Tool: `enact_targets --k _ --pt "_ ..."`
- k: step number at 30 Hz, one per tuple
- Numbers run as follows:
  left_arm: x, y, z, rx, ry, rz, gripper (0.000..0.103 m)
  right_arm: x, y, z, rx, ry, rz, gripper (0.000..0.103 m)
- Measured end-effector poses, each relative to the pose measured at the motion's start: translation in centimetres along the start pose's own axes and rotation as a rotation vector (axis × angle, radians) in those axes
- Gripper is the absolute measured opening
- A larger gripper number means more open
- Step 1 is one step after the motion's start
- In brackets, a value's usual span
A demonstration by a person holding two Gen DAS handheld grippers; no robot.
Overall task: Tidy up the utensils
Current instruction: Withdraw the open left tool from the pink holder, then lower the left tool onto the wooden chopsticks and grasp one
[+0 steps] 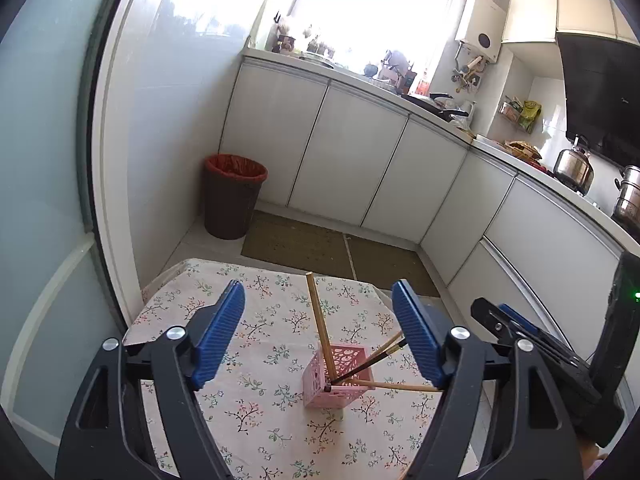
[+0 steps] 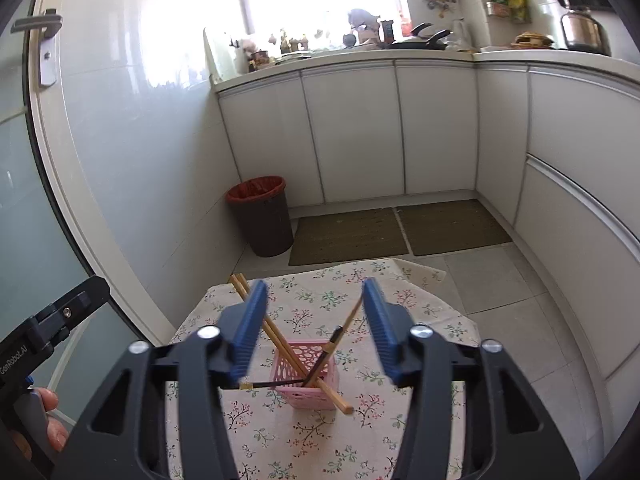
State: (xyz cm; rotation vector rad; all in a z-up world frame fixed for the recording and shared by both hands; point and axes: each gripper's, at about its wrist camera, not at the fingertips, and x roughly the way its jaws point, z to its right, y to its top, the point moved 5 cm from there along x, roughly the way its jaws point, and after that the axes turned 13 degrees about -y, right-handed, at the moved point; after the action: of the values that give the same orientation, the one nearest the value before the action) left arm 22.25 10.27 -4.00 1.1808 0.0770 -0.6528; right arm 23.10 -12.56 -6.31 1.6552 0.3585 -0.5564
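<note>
both claws stood over the flowered tablecloth (image 1: pixel 256 364), neither holding anything. the left gripper (image 1: pixel 320 336) had its jaws spread wide, and the right gripper (image 2: pixel 316 332) was parted somewhat less; nothing touched either set of blue pads.

the pink holder (image 1: pixel 334 376) sat just ahead of and below the left claw, between its fingers in the left wrist view; from the right claw it lay likewise ahead and below, centred (image 2: pixel 308 376). the chopsticks (image 1: pixel 318 320) stood in it, splayed: light wooden ones leaning away from the claws, darker ones (image 2: pixel 324 354) tilted off to the side. in the right wrist view one wooden tip seemed to poke out through the lattice at the holder's near base.

judgement: holder is a light perforated plastic, likely to tip or slide on cloth if a stick is levered against its rim. sticks are stiff, thin, smooth, and apt to roll or pivot between pads. best hold looks to be mid-shaft above the rim, pads across the stick.

task looked near done; no loose utensil showed on the cloth.
</note>
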Motion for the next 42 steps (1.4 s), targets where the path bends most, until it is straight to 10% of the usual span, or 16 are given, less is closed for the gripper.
enact_targets --k 8,25,39,42 --pt "-2.1 -1.1 2.6 0.042 0.004 0.012 0.094 -4.1 -0.4 3.0 0.07 -0.092 0.06 0.095" --pt "-2.7 -7.4 6.9 0.125 -0.022 -0.12 0.096 -9.2 -7.9 13.0 0.204 -0.228 -0.012 0.096" --pt "7.8 -22.8 11.9 0.316 -0.11 -0.736 0.094 -6.2 -16.1 23.2 0.316 -0.287 -0.127 0.096" --pt "10.5 -26.1 12.0 0.348 -0.097 -0.862 0.073 -5.4 -17.1 24.8 0.356 -0.291 -0.153 0.096"
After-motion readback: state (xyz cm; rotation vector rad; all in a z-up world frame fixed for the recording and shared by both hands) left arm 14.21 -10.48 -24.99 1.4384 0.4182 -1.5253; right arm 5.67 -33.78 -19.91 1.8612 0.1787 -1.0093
